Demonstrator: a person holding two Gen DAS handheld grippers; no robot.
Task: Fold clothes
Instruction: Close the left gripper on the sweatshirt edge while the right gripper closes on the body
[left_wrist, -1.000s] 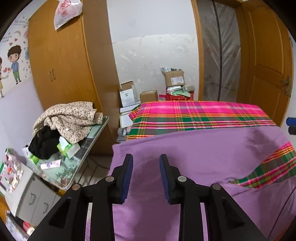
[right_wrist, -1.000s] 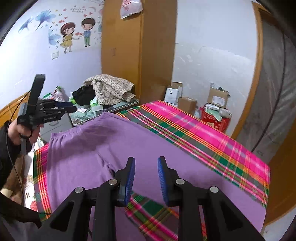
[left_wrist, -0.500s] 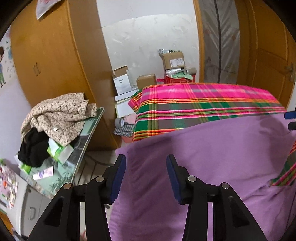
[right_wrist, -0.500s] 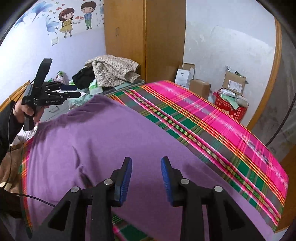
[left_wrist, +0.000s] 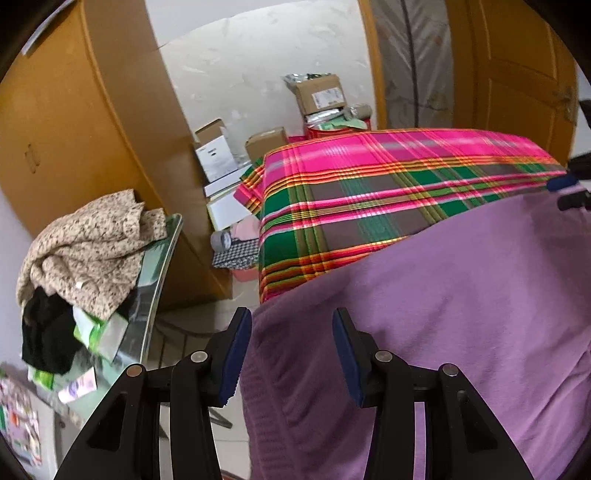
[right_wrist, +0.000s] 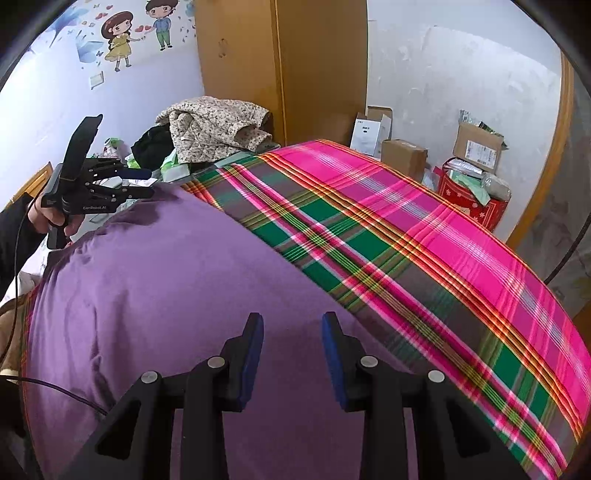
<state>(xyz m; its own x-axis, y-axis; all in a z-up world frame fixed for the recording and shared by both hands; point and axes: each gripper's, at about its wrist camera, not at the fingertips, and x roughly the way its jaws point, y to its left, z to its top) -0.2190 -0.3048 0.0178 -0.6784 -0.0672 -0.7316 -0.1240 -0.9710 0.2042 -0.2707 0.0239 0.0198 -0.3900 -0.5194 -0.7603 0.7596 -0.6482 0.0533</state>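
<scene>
A purple garment (left_wrist: 461, 314) lies spread over the plaid bed cover (left_wrist: 369, 184). My left gripper (left_wrist: 291, 354) hangs open just above the garment's ribbed left edge, and the cloth shows between its blue pads without being pinched. My right gripper (right_wrist: 292, 354) is also open, low over the garment (right_wrist: 166, 295) near where it meets the plaid cover (right_wrist: 424, 240). The right wrist view shows the left gripper (right_wrist: 147, 182) at the garment's far corner, held by a hand (right_wrist: 40, 218). The right gripper's tips (left_wrist: 569, 188) peek in at the left wrist view's right edge.
A glass-topped side table (left_wrist: 162, 266) left of the bed carries a floral quilted heap (left_wrist: 88, 243) and black clothing (left_wrist: 44, 332). A wooden wardrobe (left_wrist: 92, 129) stands behind it. Cardboard boxes (left_wrist: 321, 94) and a red container (right_wrist: 469, 199) sit by the wall, near a door (left_wrist: 517, 74).
Both grippers have dropped closer to the purple garment and their jaws have spread wider. The left one has shifted toward the garment's left edge.
</scene>
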